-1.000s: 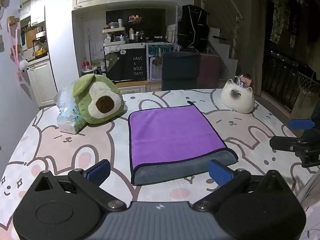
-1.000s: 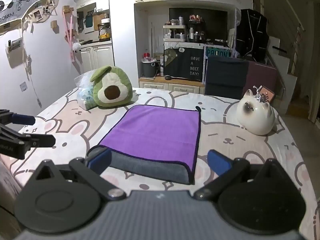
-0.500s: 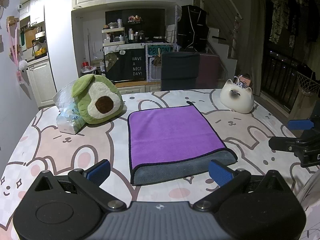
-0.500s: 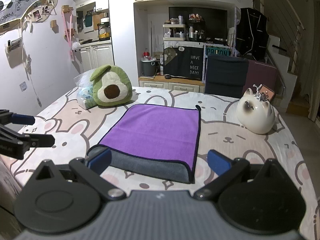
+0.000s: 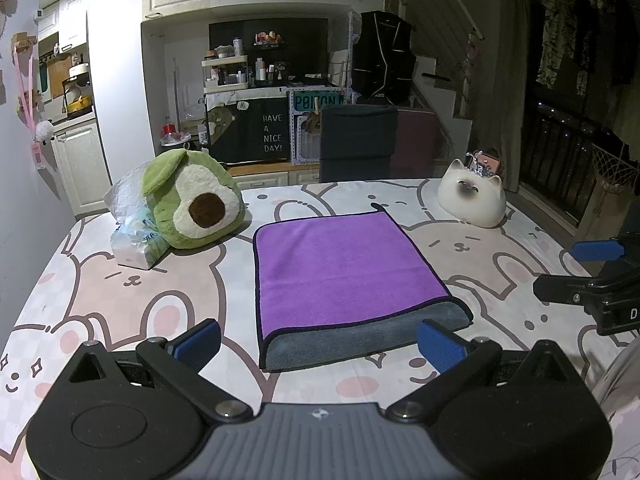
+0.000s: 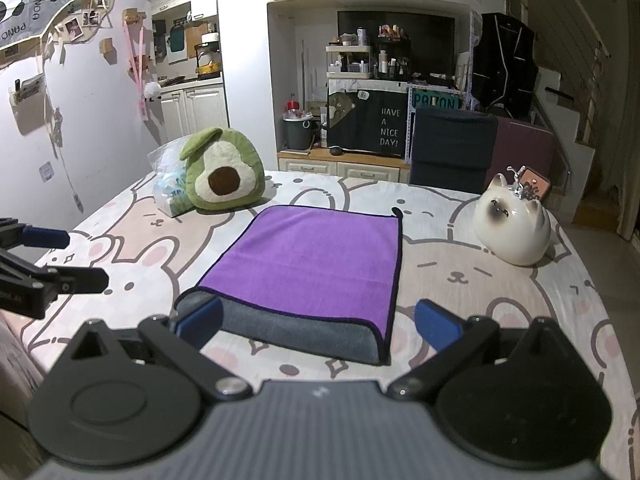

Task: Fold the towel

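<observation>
While both grippers hang back at the near edge of the table, the purple microfibre towel with a dark hem (image 5: pixel 344 268) lies flat in the middle of the bunny-print tablecloth (image 5: pixel 120 296), folded over so that a band of its grey underside (image 5: pixel 360 336) shows along the near edge. A small dark hanging loop sticks out at its far right corner.

Seen from its own camera, the left gripper (image 5: pixel 318 340) has its blue-padded fingers (image 5: pixel 198 342) spread wide, one on either side of the towel's near edge, and grips nothing. The right gripper (image 6: pixel 318 322) is likewise spread wide and empty; its left pad (image 6: pixel 200 320) overlaps the towel's near left corner in the picture, though whether it touches the cloth or hovers above it is hard to tell from this angle.

Beyond the towel to the left sits a green avocado-shaped plush cushion (image 5: pixel 192 200), leaning against a clear plastic pack of tissues (image 5: pixel 132 236). At the far right, well apart from the towel, stands a white ceramic cat-shaped figure (image 5: pixel 472 200). A dark chair back (image 5: pixel 358 142) rises behind the table's far edge.
</observation>
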